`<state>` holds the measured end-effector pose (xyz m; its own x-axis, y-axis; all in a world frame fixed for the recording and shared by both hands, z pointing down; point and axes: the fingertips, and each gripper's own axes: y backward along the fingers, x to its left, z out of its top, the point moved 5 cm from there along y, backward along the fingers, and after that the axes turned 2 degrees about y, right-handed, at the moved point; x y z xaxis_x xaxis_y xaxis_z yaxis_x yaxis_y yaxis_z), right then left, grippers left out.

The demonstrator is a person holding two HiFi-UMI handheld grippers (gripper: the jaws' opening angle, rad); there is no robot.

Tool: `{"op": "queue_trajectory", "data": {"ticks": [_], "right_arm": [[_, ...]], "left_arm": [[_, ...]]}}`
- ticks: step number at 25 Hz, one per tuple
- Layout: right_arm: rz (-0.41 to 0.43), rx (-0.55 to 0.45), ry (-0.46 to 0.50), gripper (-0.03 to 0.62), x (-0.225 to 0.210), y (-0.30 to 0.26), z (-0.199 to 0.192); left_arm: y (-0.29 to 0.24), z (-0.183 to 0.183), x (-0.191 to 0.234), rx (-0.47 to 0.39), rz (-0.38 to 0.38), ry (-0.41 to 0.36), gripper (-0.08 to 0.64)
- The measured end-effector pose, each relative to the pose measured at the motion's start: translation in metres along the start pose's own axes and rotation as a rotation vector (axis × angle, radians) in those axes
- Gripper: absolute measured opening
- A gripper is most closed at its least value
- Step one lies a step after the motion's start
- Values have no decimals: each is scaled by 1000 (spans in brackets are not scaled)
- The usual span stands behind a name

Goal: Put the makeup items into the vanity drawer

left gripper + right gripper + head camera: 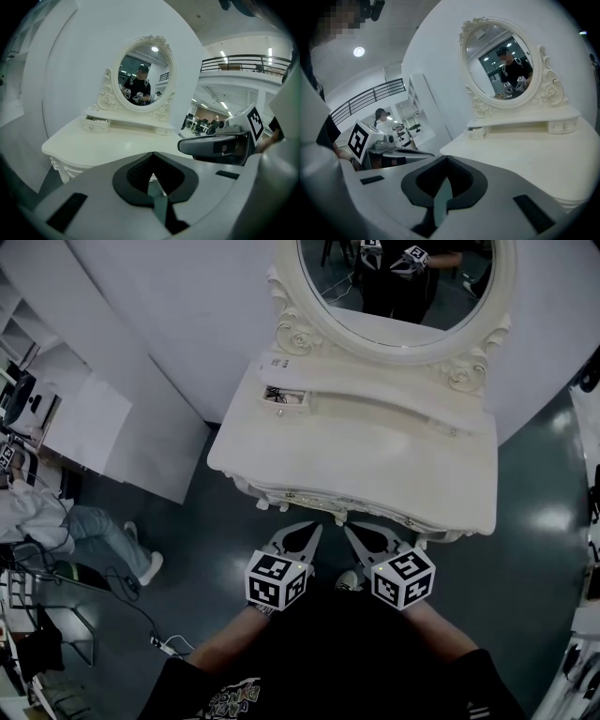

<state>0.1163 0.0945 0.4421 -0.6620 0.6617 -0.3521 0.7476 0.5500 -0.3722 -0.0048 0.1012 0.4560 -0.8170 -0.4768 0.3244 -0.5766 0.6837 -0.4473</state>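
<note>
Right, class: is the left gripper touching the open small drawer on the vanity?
Apart. The head view shows the left gripper held before the front edge of the vanity, while the small drawer sits at the back, with bare tabletop between them.

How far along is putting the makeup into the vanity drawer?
Looks done: the small drawer stands open with items inside; no makeup shows on the tabletop. In hand: nothing, left gripper and right gripper shut, empty. Left: likely closing the drawer.
</note>
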Motion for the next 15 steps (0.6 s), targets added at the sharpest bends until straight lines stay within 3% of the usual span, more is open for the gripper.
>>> {"op": "queue_trajectory", "data": {"ticks": [15], "right_arm": [[14, -2, 14, 29, 7, 2, -1]], "left_arm": [[9, -3, -2, -18, 19, 0, 8]]}}
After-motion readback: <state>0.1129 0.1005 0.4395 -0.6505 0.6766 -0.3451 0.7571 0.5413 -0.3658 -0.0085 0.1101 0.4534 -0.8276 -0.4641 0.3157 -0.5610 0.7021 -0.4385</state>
